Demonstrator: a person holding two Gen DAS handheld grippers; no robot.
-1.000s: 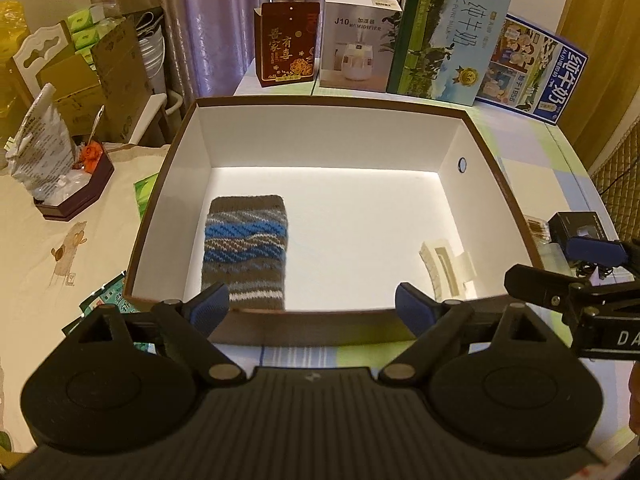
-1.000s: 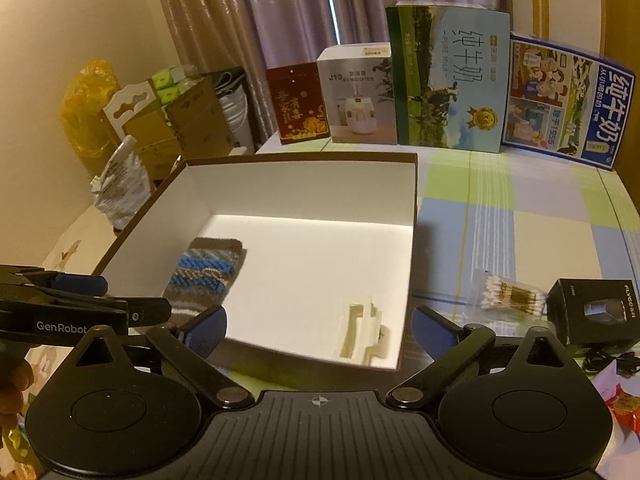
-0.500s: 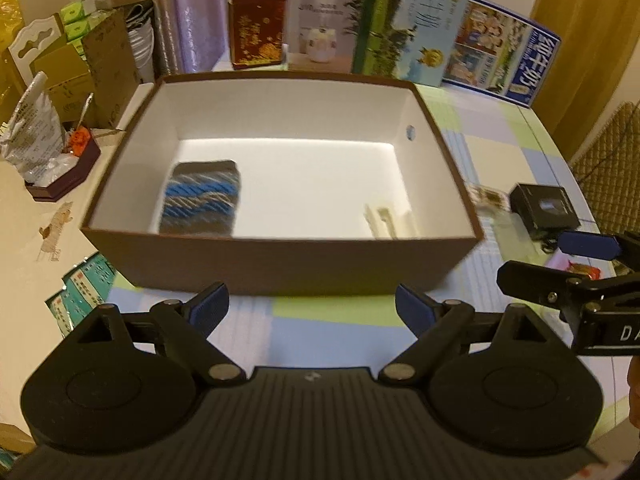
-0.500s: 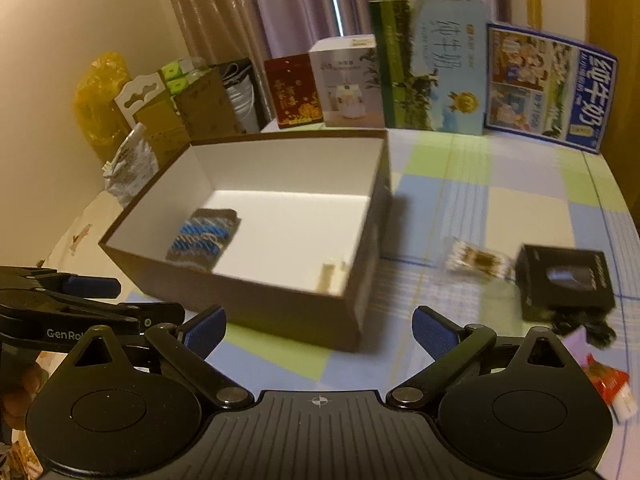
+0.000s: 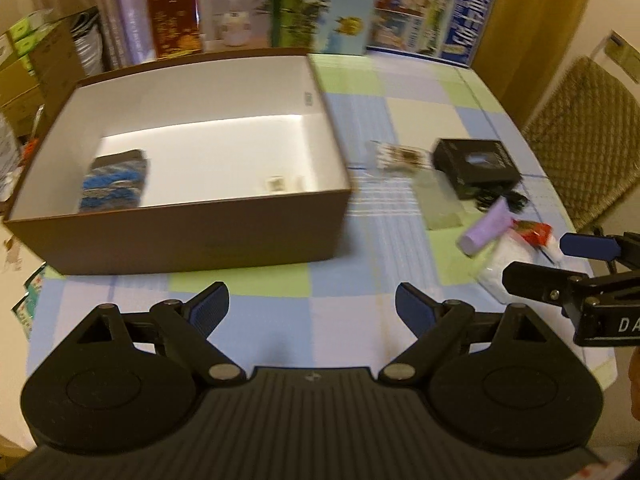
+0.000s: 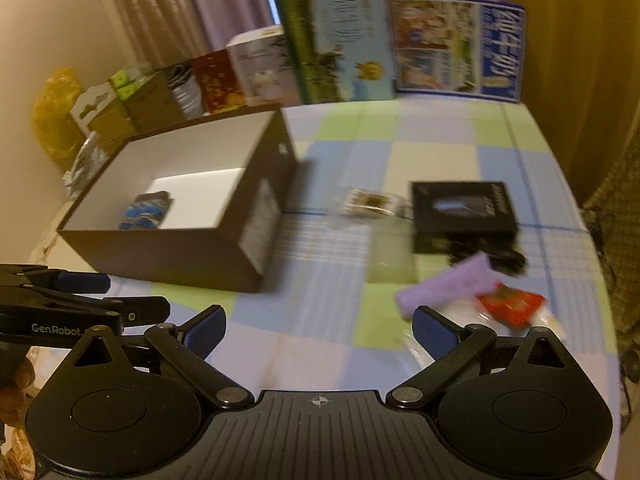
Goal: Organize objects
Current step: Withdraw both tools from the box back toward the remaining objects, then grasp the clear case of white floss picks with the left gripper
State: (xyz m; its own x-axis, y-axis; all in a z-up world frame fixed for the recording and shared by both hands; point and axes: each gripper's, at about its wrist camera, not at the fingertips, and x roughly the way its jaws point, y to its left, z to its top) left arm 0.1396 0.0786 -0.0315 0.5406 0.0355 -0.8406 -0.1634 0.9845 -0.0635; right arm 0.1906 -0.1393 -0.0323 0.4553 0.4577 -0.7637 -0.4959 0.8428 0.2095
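Note:
A brown box (image 5: 180, 236) (image 6: 172, 256) with a white inside stands on the checked tablecloth. In it lie a striped knitted piece (image 5: 114, 180) (image 6: 146, 210) and a small cream item (image 5: 276, 184). To the right of the box, loose on the cloth, are a pack of cotton swabs (image 5: 400, 156) (image 6: 372, 202), a black box (image 5: 476, 160) (image 6: 460, 208), a purple tube (image 5: 486, 226) (image 6: 448, 284) and a red packet (image 5: 534, 232) (image 6: 510, 304). My left gripper (image 5: 312, 304) hangs open and empty in front of the box. My right gripper (image 6: 320, 326) is open and empty, near the purple tube.
Tall printed cartons (image 5: 328, 4) (image 6: 340, 40) line the back of the table. A woven chair (image 5: 580, 136) stands at the right edge. Cardboard boxes and bags (image 6: 100, 112) crowd the left. A white bag (image 5: 508, 264) lies by the red packet.
Both grippers have drawn back from over the box and swung right. The box now sits to the left, and the loose items on the right have come into view.

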